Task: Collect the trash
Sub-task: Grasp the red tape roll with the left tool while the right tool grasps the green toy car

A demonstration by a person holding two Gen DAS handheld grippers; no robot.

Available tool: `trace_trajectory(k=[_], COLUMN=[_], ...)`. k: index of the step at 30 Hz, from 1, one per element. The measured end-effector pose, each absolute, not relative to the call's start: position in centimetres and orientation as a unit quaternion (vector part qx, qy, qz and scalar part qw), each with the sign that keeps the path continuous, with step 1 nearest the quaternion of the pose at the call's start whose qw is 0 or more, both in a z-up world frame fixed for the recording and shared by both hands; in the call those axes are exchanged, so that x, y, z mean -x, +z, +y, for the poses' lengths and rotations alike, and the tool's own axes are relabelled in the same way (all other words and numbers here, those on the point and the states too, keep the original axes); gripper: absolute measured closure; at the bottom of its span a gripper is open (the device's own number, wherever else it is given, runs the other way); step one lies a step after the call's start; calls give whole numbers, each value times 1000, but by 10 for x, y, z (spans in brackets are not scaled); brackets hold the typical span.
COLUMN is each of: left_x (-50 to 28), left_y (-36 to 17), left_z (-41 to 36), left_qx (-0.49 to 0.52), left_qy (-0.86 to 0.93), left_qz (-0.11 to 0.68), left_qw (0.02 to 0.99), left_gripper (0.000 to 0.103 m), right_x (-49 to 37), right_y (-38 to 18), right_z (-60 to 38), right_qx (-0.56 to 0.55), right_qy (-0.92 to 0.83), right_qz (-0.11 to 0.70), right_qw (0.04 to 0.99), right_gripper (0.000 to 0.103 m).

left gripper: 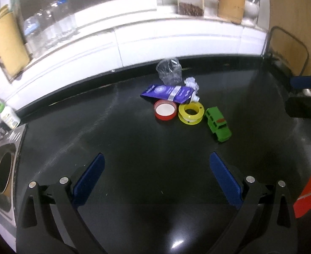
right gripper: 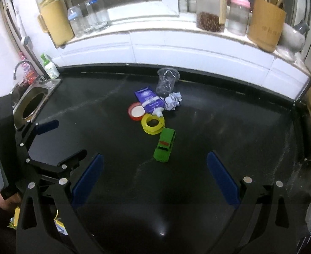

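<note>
A cluster lies mid-counter: a clear plastic cup (left gripper: 169, 72) (right gripper: 167, 82), a crumpled paper ball (left gripper: 191, 83) (right gripper: 173, 101), a purple tube (left gripper: 170, 93) (right gripper: 148, 101), a red lid (left gripper: 165, 110) (right gripper: 136, 111), a yellow spool (left gripper: 191, 113) (right gripper: 153, 124) and a green toy car (left gripper: 218, 124) (right gripper: 165, 145). My left gripper (left gripper: 156, 160) is open and empty, well short of the cluster; it also shows in the right wrist view (right gripper: 67, 141) at the left. My right gripper (right gripper: 154, 160) is open and empty, just behind the car; it also shows in the left wrist view (left gripper: 297, 93) at the right edge.
The black counter (right gripper: 218, 127) ends at a white tiled wall. A round hole in a steel plate (left gripper: 4, 175) (right gripper: 31, 105) sits at the left beside a soap bottle (right gripper: 49, 66). Jars, glasses and a utensil holder (right gripper: 265, 29) stand on the sill. A red object (left gripper: 309, 186) is at the right.
</note>
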State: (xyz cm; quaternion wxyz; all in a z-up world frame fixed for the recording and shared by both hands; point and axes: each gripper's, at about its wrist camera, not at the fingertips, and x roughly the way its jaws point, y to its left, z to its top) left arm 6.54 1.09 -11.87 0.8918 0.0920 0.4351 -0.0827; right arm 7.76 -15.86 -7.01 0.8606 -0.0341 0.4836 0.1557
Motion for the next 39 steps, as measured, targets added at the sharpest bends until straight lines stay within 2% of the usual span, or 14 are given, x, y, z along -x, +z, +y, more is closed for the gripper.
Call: trace_trajectory(k=[10,19,23,28,30,32,33,36,37,39], left_x=[-127,-182,-209,-225,-227,-227,-227,-225,-225,-224], left_y=[-188,-221,-224,-225,-225,-223,-222,-219,-217,-216], left_z=[4,1,6,1,-2,-6,-8,-15,-18,-21], left_qx=[-138,-129,-109,-115,-116,-119,-120,-126,-130,-128], left_qy=[-119,-160,-174,-193,-199,-206,-209,-218,-220,-216], left_qz=[447,458,455,444,442,435,433,430,429,436], left_qw=[876,865,867,867,867,868,868,867,866,864], left_gripper=[7,6,7,7,8,18,21,41,52,54], right_x=[-120,-148,-157,-165,-166,-169,-170,-174,-174,-175], right_y=[-165,-205,-214,-215,-213,-212,-211,-211,-211,-209], right_z=[-151,-143,-144,-145,-145,-145,-145,-147,-147,-151], right_qx=[62,90,84,81,79,79,79,72,72,66], right_qy=[154,161,154,143,137,137,137,137,136,135], right_qz=[533,549,555,554,553,552,552,556,557,558], right_qw=[830,816,813,816,818,818,819,817,816,816], right_gripper=[8,11,19,35,46,55,67,68,68,68])
